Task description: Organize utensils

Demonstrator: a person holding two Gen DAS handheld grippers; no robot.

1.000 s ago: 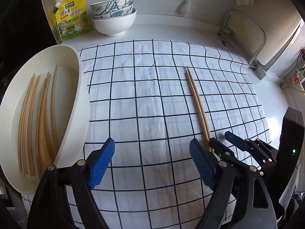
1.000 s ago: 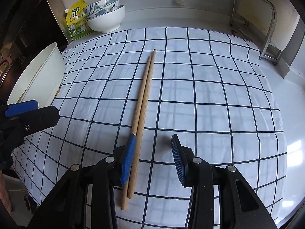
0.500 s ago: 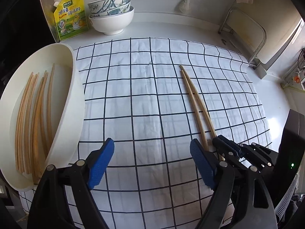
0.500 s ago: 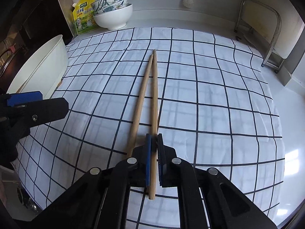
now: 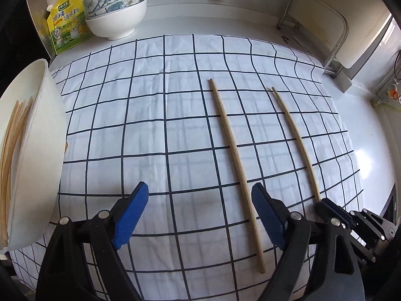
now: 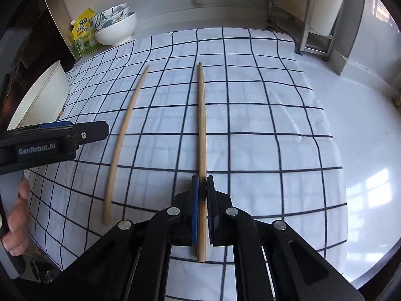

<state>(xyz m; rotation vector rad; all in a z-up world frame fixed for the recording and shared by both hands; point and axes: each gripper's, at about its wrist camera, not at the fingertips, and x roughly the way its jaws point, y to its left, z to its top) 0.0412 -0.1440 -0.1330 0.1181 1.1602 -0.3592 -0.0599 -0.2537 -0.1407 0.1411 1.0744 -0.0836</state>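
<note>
- The right claw (image 6: 202,208) is clamped on one wooden chopstick (image 6: 201,135), its blue pads pinching the shaft near the butt end, the rest of the stick reaching forward over the checked cloth (image 6: 263,125).
- The left claw (image 5: 198,215) hangs wide apart above the cloth with nothing between its blue pads.
- A second chopstick (image 5: 233,148) lies flat on the cloth, beside and apart from the gripped one, with its near end beside the left claw's right-hand pad.
- At the cloth's left edge stands a white tub (image 5: 37,150), its wall just beside the left claw; more chopsticks (image 5: 10,145) lie inside it.
- At the far left corner of the white counter (image 6: 363,130), stacked bowls (image 5: 116,15) sit next to a yellow seasoning pouch (image 5: 67,22).
- A metal rack (image 5: 318,22) stands at the far right against the wall.
</note>
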